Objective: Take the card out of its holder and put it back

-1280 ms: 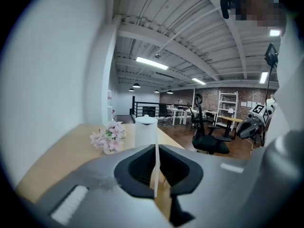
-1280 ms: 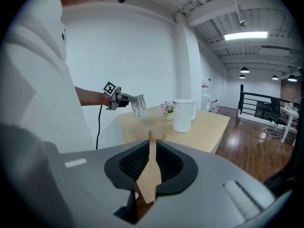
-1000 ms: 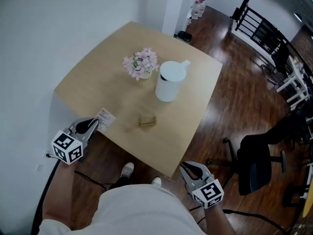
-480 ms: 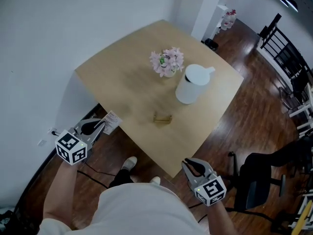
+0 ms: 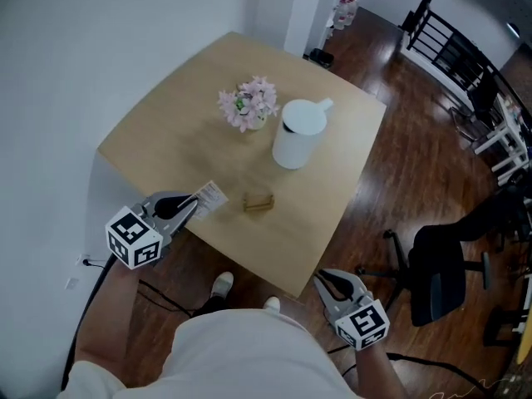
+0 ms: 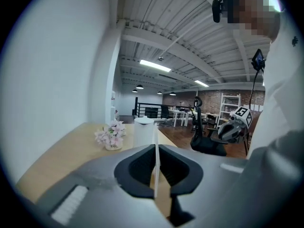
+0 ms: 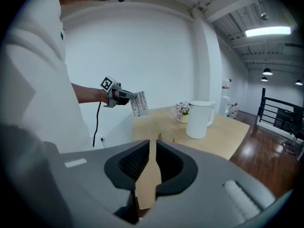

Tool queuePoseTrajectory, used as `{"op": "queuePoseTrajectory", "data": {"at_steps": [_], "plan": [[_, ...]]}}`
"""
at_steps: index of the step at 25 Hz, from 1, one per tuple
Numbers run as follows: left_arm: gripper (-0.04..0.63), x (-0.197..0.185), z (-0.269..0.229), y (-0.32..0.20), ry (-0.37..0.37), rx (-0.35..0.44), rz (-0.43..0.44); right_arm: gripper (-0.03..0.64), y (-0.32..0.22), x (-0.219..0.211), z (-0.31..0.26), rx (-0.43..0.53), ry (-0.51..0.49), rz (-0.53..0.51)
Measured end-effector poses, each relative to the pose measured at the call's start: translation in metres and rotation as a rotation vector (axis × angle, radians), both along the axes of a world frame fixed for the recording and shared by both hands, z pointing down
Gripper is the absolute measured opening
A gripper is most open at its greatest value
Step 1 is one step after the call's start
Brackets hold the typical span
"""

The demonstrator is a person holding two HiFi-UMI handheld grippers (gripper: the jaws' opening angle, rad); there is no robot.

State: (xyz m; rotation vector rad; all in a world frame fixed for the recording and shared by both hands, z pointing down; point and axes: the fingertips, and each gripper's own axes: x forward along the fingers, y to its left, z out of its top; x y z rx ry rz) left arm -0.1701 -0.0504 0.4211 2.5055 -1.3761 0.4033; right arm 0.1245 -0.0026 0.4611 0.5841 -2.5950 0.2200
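A small wooden card holder [image 5: 258,202] stands empty on the light wood table [image 5: 166,131] near its front edge. My left gripper [image 5: 187,209] is shut on the white printed card [image 5: 209,199], holding it over the table's near-left edge, a short way left of the holder. The left gripper view shows the card [image 6: 155,158] edge-on between the jaws. In the right gripper view the card [image 7: 139,103] hangs in the air above and left of the holder [image 7: 166,138]. My right gripper [image 5: 332,281] hovers off the table's front corner, jaws together save a thin slit, holding nothing.
A white lidded jug [image 5: 295,135] and a small pot of pink flowers [image 5: 247,105] stand behind the holder. A black office chair [image 5: 436,273] sits on the wood floor to the right. A white wall runs along the left.
My left gripper has carried the card rightward from beside the table to over its near edge, closer to the holder. The right gripper has hardly moved.
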Motion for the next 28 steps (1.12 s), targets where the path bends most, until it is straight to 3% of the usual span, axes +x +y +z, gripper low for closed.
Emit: {"op": "queuePoseTrajectory", "data": {"at_steps": [7, 14, 28], "plan": [[0.015, 0.038, 0.024, -0.069, 0.001, -0.014, 0.223, 0.049, 0.022, 0.021, 0.001, -0.024, 0.036, 0.224], [0.015, 0.068, 0.06, -0.103, -0.007, -0.045, 0.373, 0.049, 0.052, 0.032, 0.005, -0.049, 0.065, 0.409], [0.015, 0.086, 0.103, -0.127, -0.02, -0.103, 0.471, 0.049, 0.089, 0.018, 0.014, -0.089, 0.07, 0.577]]}}
